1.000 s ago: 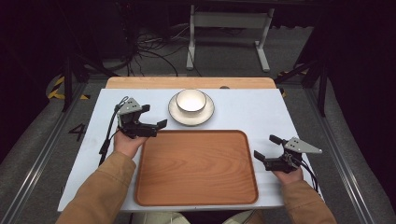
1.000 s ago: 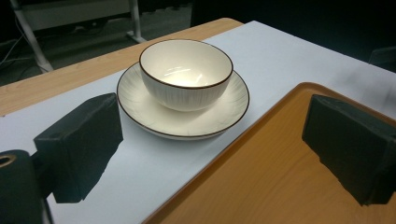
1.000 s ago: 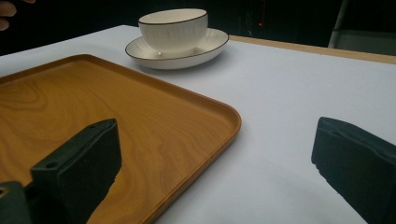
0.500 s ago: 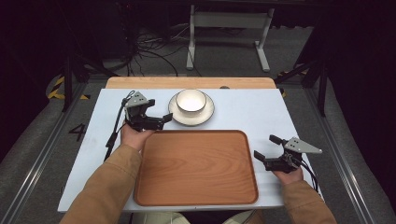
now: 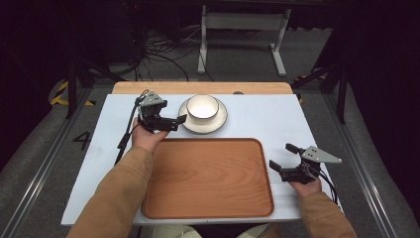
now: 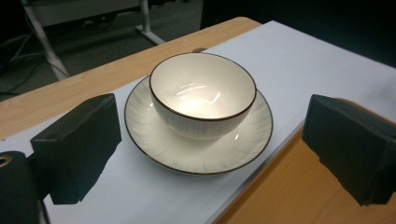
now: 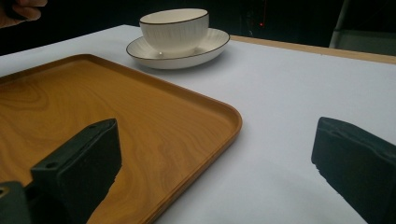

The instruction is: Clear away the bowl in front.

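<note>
Beside the saucer (image 5: pixel 203 121), left gripper (image 5: pixel 179 119) gapes; right gripper (image 5: pixel 282 156) also spread.

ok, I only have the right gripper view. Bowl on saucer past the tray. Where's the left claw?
Observer: The left claw sits open at the saucer, on its left side, jaws pointing at it.
Operator: Touching the bowl?
Observer: No. In the left gripper view the bowl stands between and beyond the jaws, with gaps on both sides.
Operator: Anything in the bowl?
Observer: Empty; the high view shows its bare inside.
</note>
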Demonstrator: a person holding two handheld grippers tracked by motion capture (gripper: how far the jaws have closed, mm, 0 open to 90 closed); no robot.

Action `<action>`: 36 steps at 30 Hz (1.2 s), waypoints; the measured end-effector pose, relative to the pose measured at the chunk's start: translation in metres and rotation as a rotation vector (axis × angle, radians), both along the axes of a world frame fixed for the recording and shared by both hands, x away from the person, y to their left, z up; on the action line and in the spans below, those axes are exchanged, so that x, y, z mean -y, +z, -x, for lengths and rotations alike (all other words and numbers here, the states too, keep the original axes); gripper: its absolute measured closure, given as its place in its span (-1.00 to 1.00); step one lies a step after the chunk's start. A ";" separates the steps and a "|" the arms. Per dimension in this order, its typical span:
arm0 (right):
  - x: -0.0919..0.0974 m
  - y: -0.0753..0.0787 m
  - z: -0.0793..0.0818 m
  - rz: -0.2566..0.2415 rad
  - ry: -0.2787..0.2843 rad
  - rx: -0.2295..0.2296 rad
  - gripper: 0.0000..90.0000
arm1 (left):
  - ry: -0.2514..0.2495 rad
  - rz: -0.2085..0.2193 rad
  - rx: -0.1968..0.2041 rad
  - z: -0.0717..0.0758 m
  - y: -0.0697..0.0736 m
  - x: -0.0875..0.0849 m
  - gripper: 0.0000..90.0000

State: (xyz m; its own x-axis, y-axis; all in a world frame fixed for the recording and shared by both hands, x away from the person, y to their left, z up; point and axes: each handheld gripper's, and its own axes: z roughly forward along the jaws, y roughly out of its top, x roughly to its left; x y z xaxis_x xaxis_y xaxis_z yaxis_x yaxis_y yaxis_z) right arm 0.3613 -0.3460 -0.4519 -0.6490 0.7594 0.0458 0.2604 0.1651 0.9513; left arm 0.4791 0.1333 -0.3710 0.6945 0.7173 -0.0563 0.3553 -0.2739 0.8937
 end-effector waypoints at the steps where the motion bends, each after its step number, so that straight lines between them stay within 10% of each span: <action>1: 0.000 0.000 0.000 0.000 0.000 -0.001 -0.96 | 0.002 -0.015 0.006 -0.001 0.001 0.002 -0.88; 19: 0.000 -0.001 -0.001 0.009 -0.008 -0.001 -0.95 | 0.034 -0.044 -0.061 -0.036 0.014 0.017 -0.57; 36: 0.000 -0.001 -0.001 0.008 -0.019 0.000 -0.95 | 0.069 -0.105 -0.240 -0.081 -0.004 0.039 -0.49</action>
State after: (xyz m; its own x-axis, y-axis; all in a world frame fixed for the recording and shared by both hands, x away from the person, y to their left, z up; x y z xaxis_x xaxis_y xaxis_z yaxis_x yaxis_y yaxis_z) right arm 0.3622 -0.3465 -0.4526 -0.6347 0.7717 0.0398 0.2639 0.1681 0.9498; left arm 0.5602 0.0944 -0.3754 0.6196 0.7730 -0.1359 0.5745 -0.3287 0.7496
